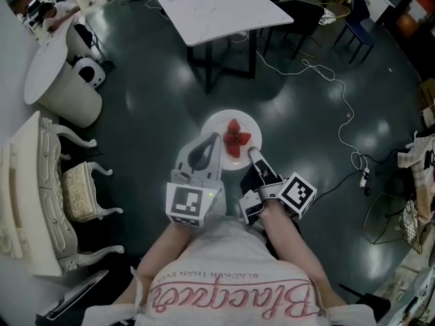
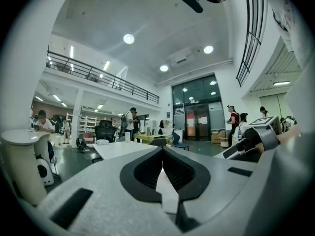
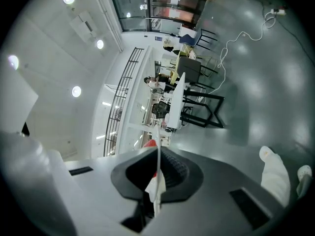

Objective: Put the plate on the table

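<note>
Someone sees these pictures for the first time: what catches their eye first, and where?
A white plate with red pieces of food, held over the dark floor at the centre, its near rim clamped by the left gripper and right gripper. Beyond it, at the top, stands a white table.

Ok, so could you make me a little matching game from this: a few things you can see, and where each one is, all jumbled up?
Things:
1. plate
2. red food pieces
3. white table
4. cable

Places:
A. lying on the dark floor at the right
B. clamped at its near rim by the left gripper and the right gripper
C. standing farther ahead, beyond the plate
D. resting on the plate

Pairs: 1-B, 2-D, 3-C, 4-A.
</note>
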The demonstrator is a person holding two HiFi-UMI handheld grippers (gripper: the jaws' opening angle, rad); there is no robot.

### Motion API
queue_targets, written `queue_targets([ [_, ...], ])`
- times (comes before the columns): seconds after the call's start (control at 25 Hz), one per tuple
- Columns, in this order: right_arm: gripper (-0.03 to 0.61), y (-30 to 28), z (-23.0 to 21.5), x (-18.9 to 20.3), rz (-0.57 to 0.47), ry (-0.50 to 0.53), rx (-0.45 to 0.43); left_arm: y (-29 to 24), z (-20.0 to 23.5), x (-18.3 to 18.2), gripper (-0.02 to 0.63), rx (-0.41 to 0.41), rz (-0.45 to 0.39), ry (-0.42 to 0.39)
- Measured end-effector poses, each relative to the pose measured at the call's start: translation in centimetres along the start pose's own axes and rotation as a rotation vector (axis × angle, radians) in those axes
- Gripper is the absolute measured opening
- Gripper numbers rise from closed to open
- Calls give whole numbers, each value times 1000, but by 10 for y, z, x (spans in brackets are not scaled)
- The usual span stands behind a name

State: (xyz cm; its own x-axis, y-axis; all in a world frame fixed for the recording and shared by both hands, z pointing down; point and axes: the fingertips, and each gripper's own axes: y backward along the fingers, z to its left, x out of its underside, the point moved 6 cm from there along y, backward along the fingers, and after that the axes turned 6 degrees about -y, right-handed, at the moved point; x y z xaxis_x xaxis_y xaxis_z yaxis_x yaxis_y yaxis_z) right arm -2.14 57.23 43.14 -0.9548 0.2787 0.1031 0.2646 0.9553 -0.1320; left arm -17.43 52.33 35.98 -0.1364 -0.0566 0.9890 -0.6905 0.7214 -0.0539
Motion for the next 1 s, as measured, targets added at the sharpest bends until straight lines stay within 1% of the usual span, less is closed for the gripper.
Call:
queue_targets([
  [0.24, 12, -36, -7, -22, -17, 13, -13, -38, 24, 13, 5, -4, 2, 25],
  [0.4, 12, -84, 4, -44, -22, 23, -34, -83, 59, 13, 5, 0, 4, 36],
  [0.52, 12, -113, 12, -58, -29, 31, -52, -111, 77, 7, 5, 8, -1, 34],
  [0.64, 12, -138, 16, -66, -25, 40, -49, -131, 93, 5, 5, 16, -3, 25],
  [1.0, 12, -225, 27, -82, -13, 50, -45, -189, 162, 10, 5, 15, -17, 43],
])
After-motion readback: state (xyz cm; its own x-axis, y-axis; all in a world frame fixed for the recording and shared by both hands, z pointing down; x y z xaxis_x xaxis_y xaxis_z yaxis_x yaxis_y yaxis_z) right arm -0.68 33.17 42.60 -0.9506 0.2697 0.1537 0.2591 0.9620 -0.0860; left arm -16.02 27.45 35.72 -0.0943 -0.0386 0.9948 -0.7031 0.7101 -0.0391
